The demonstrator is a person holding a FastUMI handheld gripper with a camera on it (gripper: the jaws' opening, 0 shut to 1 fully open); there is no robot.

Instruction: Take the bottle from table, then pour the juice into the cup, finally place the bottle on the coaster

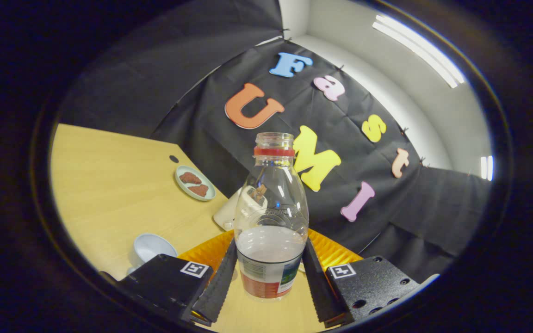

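Gripper point(269, 273) clenched on the uncapped bottle point(271, 222): pouring step ahead, calling for a swing toward the cup point(151, 248) at nine o'clock.

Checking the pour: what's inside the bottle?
The clear plastic bottle, between the gripper fingers, holds pale liquid in its lower part; its label hides the bottom. No cap.

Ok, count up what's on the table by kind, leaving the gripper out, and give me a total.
Bottle, gripped between the fingers: 1
White cup: 1
Orange coaster, behind the bottle: 1
Small plate with brown pieces: 1
Pale object partly hidden behind the bottle, kind unclear: 1
Total: 5
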